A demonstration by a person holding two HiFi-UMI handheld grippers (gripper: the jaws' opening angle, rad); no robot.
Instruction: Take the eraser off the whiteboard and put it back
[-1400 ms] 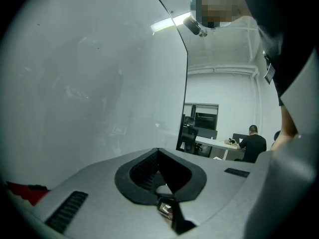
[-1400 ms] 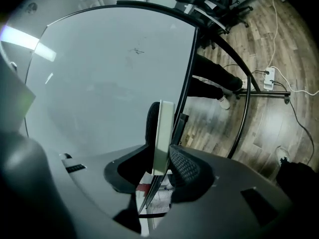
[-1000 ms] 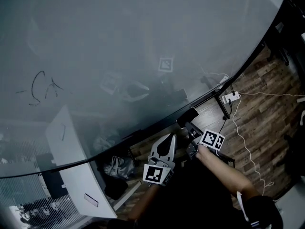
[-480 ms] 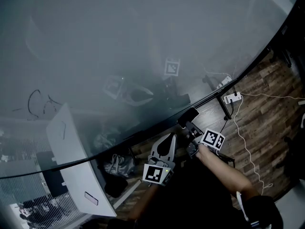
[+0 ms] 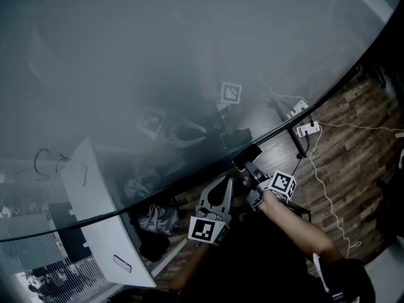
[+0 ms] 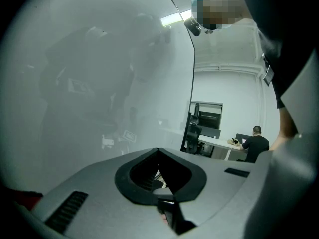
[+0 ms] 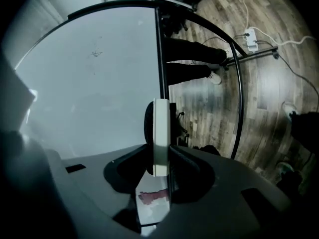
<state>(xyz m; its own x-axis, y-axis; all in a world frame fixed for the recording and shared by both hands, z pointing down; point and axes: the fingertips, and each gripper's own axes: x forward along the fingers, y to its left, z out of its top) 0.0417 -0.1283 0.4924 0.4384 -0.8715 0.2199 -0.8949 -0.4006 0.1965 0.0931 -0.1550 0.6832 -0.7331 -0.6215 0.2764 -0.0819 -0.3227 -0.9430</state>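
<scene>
The eraser (image 5: 247,156) is a flat block with a white body and a dark felt face. My right gripper (image 5: 251,166) is shut on it just off the lower edge of the grey whiteboard (image 5: 158,55). In the right gripper view the eraser (image 7: 160,133) stands edge-on between the jaws of the right gripper (image 7: 160,159), beside the whiteboard (image 7: 99,93) and its black frame. A faint scribble (image 5: 57,163) marks the board far to the left. My left gripper (image 5: 225,183) hangs below the board, its jaws together on nothing; in its own view the left gripper (image 6: 158,151) faces the board surface.
A white power strip (image 5: 305,129) and a long cable (image 5: 328,194) lie on the wooden floor at the right. A white cabinet (image 5: 95,219) and a bag (image 5: 154,219) sit at the lower left. A person (image 6: 256,144) sits at a far desk.
My right gripper has rolled a little with the eraser in it, staying by the board's lower edge. The head view has drifted, so the scribble sits lower and further left. The left gripper has kept still.
</scene>
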